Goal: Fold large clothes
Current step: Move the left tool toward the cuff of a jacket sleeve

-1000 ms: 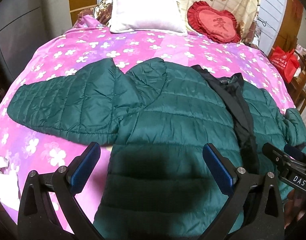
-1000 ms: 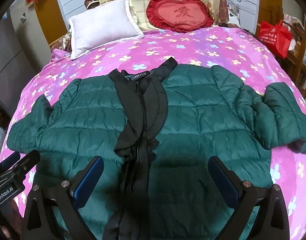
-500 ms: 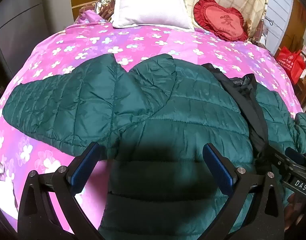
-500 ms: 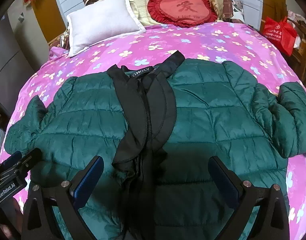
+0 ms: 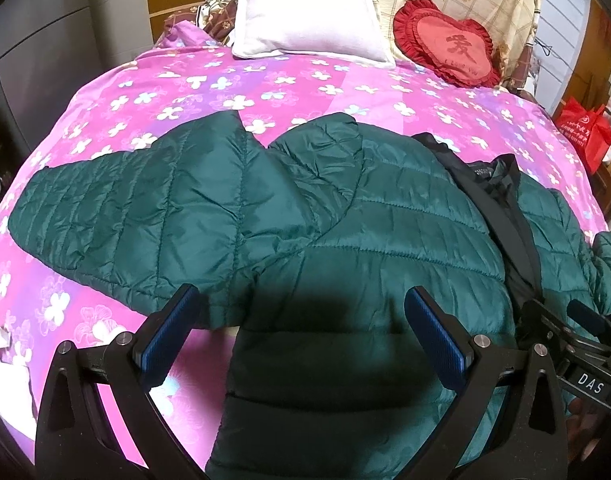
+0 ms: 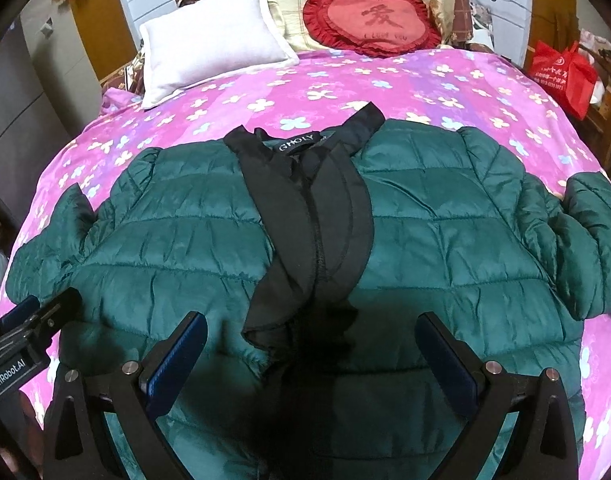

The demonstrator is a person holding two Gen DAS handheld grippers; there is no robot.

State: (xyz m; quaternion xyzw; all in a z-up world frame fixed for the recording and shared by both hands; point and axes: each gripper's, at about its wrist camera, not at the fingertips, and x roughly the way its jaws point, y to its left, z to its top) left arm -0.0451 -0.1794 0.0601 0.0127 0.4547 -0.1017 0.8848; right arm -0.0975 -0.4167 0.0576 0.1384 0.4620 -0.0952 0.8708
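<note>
Left gripper [image 5: 301, 334]: hung nearest the lens, jaws spread wide with nothing between them, blue pads [image 5: 167, 336] above the jacket's lower left side, by the sleeve's underside.
Right gripper [image 6: 311, 356]: likewise spread wide and empty, poised over the jacket's lower front, just below the loose end of the black placket.
Contact: could not be told from either view whether the fingertips touched the fabric or floated just above it.
Dark green quilted jacket [image 6: 445, 240]: lay face up and spread across the near half of the bed, collar toward the pillows, hem toward the cameras.
Black placket [image 6: 313, 220]: ran down the middle of the front, rumpled, with a collar label reading "GHOLY".
Left sleeve [image 5: 125, 216]: stretched flat outward over the bedspread.
Right sleeve [image 6: 585, 240]: bent back on itself near the bed's edge.
Pink flowered bedspread [image 6: 345, 88]: covered the bed beneath and beyond the jacket.
White pillow [image 6: 213, 36]: sat at the head of the bed.
Red heart cushion [image 6: 371, 18]: leaned beside the pillow, well apart from the jacket.
Red bag [image 6: 565, 76]: stood off the bed's far right side.
</note>
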